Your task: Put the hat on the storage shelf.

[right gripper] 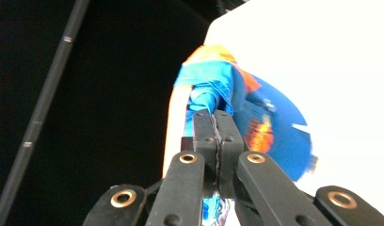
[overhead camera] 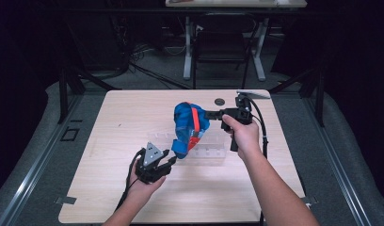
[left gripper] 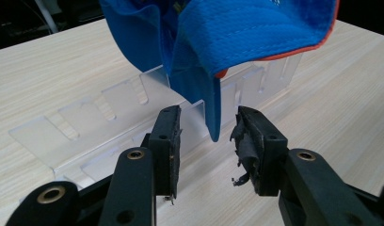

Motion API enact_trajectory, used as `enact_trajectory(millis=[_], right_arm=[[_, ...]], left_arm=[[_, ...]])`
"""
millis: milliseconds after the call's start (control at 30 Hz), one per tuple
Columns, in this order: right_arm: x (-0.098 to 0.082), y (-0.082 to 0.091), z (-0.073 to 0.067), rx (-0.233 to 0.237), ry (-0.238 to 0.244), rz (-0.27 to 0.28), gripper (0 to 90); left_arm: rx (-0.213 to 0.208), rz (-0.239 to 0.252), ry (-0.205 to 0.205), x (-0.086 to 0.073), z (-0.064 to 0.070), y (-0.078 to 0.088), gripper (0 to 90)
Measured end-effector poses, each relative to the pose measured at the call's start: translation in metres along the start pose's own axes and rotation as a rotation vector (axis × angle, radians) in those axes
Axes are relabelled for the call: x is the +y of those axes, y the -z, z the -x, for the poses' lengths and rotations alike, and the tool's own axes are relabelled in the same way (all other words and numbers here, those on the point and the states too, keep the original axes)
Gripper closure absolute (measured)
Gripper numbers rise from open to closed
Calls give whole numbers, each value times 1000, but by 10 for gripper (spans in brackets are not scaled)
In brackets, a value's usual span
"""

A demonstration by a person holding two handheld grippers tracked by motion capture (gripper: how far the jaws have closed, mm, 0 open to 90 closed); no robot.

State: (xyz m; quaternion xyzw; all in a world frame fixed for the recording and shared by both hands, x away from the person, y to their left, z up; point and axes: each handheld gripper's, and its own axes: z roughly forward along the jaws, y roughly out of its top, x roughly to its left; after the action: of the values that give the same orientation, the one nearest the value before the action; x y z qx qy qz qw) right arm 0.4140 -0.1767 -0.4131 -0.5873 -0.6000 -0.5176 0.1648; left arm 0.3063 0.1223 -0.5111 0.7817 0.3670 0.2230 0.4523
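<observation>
Cap: the blue cap (overhead camera: 189, 128) with orange trim hangs in the air over the middle of the desk (overhead camera: 110, 188), a little toward its far edge, just above the clear rack.
Right grip: your right gripper (overhead camera: 213, 114) pinches the cap's fabric; in the right gripper view (right gripper: 217, 123) the pads press flat together with blue cloth bunched at the tips.
Left grip: your left gripper (overhead camera: 170, 159) sits just below the cap's lower edge, near the desk's centre. In the left gripper view (left gripper: 206, 136) its jaws stand apart with a gap between them; the cap's hanging blue edge (left gripper: 213, 101) dips into that gap, and you cannot tell whether either pad touches it.
Pads: the rubber on the left gripper's fingers (left gripper: 249, 146) is torn and ragged.
Rack: a clear plastic slotted rack (overhead camera: 206, 150) lies flat on the desk under the cap, between your two hands.
Desk: light wood, with a dark round grommet (overhead camera: 220, 101) near its far edge.
</observation>
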Motion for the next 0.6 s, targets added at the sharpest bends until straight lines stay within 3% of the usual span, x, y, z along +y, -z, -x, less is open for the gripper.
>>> enact_trajectory(millis=[100,267,600], right_arm=[[-2,1,2,-38,17,-1,900],[-6,0,11,-64,1,-16,900],[-7,3,13,-77,10,-15,897]], left_arm=[[4,-6,0,-2,-3,2,604],[14,-6,8,-5,-8,6,602],[28,-4,24,-8,-16,13,598]])
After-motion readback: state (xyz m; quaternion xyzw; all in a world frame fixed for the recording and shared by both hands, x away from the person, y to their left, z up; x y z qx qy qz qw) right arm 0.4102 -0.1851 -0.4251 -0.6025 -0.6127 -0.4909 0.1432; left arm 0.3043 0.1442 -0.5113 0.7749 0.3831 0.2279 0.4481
